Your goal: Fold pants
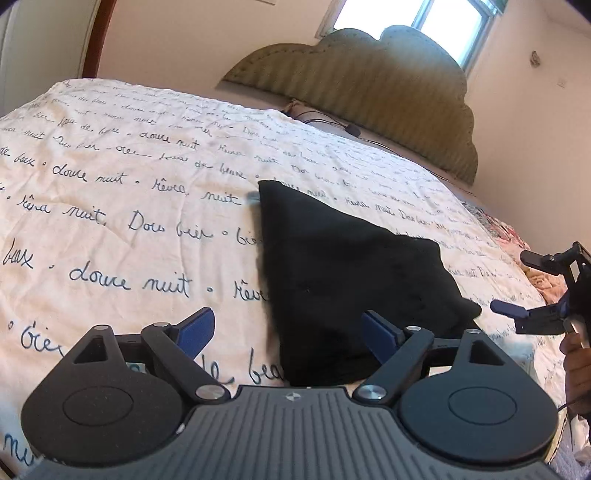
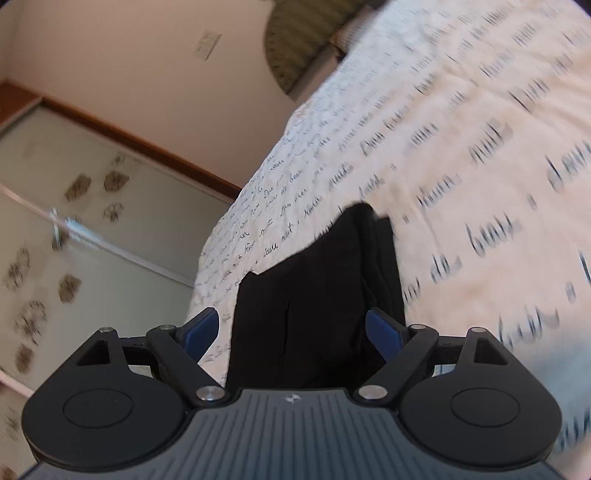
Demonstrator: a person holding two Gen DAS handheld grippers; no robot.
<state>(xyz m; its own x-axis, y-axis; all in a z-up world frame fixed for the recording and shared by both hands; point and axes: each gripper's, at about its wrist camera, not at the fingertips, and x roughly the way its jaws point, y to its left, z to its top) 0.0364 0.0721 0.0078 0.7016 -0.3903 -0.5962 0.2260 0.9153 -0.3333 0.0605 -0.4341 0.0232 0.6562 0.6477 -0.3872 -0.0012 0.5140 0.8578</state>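
Observation:
The black pants (image 1: 343,280) lie folded into a compact, roughly triangular bundle on the white bedspread (image 1: 129,221) printed with dark script. My left gripper (image 1: 288,325) hovers at the bundle's near edge, jaws wide open, its blue pads (image 1: 201,326) clear of the cloth. At the right edge of the left wrist view, my right gripper (image 1: 517,284) is open, just off the bundle's right corner. In the right wrist view the pants (image 2: 317,295) run lengthwise between the spread fingers of the right gripper (image 2: 291,321), with neither pad pressing on them.
A padded olive headboard (image 1: 369,85) and a window (image 1: 417,18) stand beyond the bed. A person's hand (image 1: 576,354) holds the right gripper. Wardrobe doors (image 2: 92,221) with a leaf pattern lie past the bed's edge (image 2: 221,229). Pink patterned fabric (image 1: 517,243) shows at the far right.

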